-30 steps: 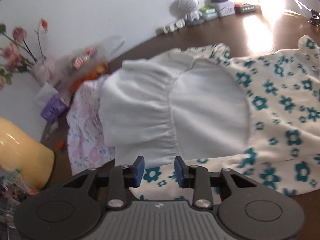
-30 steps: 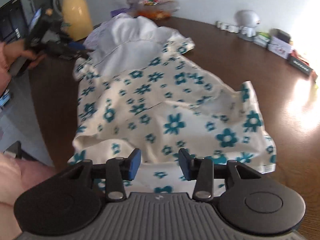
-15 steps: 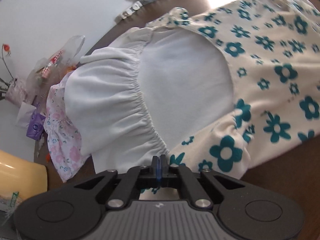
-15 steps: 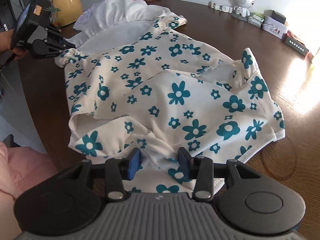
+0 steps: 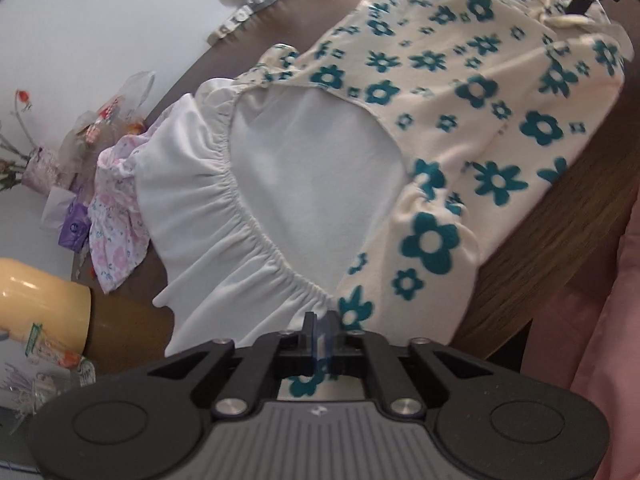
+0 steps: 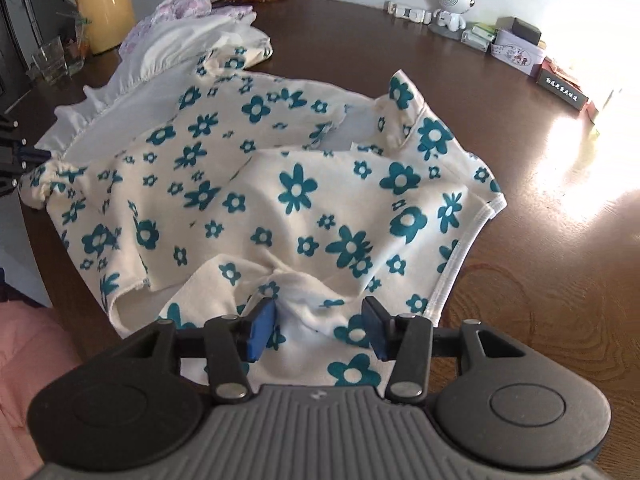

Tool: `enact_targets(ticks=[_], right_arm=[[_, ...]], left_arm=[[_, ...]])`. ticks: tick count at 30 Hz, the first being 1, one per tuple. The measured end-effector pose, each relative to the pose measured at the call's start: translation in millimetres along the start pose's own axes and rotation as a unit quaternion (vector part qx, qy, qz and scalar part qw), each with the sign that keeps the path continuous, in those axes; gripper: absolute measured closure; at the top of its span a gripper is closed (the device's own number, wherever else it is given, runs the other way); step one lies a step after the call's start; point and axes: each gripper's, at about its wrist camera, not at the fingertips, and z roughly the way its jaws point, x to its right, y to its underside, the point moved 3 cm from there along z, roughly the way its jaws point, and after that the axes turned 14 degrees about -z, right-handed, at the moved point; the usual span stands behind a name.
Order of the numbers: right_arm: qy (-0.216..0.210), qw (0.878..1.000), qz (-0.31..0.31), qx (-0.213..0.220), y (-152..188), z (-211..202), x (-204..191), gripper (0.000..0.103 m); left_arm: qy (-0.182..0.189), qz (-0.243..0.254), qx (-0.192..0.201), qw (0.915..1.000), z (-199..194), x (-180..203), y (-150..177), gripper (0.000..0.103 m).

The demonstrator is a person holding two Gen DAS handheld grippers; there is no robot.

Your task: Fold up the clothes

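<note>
The flowered garment (image 6: 304, 192) lies spread but rumpled on the brown surface (image 6: 540, 280), its white ruffled lining turned out at the far left, so this looks like the straightening step before any fold. The left gripper (image 5: 318, 326) pinches the gathered sleeve edge; its jaws have just been easing apart a little, with cloth between them. The right gripper (image 6: 316, 328) stands half open astride a bunched hem, its jaws just widened, its pads not pressing. Next it likely needs to close on that hem so both ends can be drawn taut. The surface's near edge runs close under the garment; boxes (image 6: 520, 52) and a yellow jug (image 6: 104, 8) crowd the back, leaving bare room to the right.
</note>
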Motion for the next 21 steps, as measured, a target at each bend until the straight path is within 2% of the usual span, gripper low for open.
enact_targets(ticks=[4, 5, 6, 8, 11, 14, 16, 21], right_arm=[[0.019, 0.999, 0.024, 0.037, -12.4, -15.5, 21.8, 0.055], [0.023, 0.998, 0.029, 0.042, -15.6, -17.0, 26.3, 0.055], [0.027, 0.998, 0.033, 0.046, -19.0, -18.0, 31.0, 0.055], [0.033, 0.998, 0.037, 0.043, -27.2, -7.9, 42.3, 0.051], [0.041, 0.998, 0.048, 0.029, -36.7, 12.4, 58.1, 0.05], [0.047, 0.997, 0.062, 0.014, -43.2, 32.9, 73.8, 0.05], [0.05, 0.996, 0.068, 0.014, -48.9, 38.2, 82.6, 0.049], [0.048, 0.997, 0.062, 0.015, -72.6, 52.0, 101.3, 0.042]], left_arm=[[-0.026, -0.076, 0.027, 0.9964, -3.4, -44.8, -26.4, 0.07], [-0.029, -0.092, 0.033, 0.9947, 0.3, -55.9, -33.6, 0.062], [-0.026, -0.109, 0.035, 0.9931, 9.6, -67.3, -42.3, 0.056], [-0.018, -0.142, 0.035, 0.9891, 30.0, -90.2, -60.3, 0.055], [-0.016, -0.176, 0.015, 0.9841, 69.3, -115.8, -82.6, 0.043], [-0.006, -0.206, -0.006, 0.9786, 101.4, -136.4, -91.5, 0.043], [0.015, -0.227, -0.017, 0.9736, 117.1, -147.4, -91.1, 0.043], [0.057, -0.243, -0.018, 0.9682, 135.3, -159.3, -92.5, 0.043]])
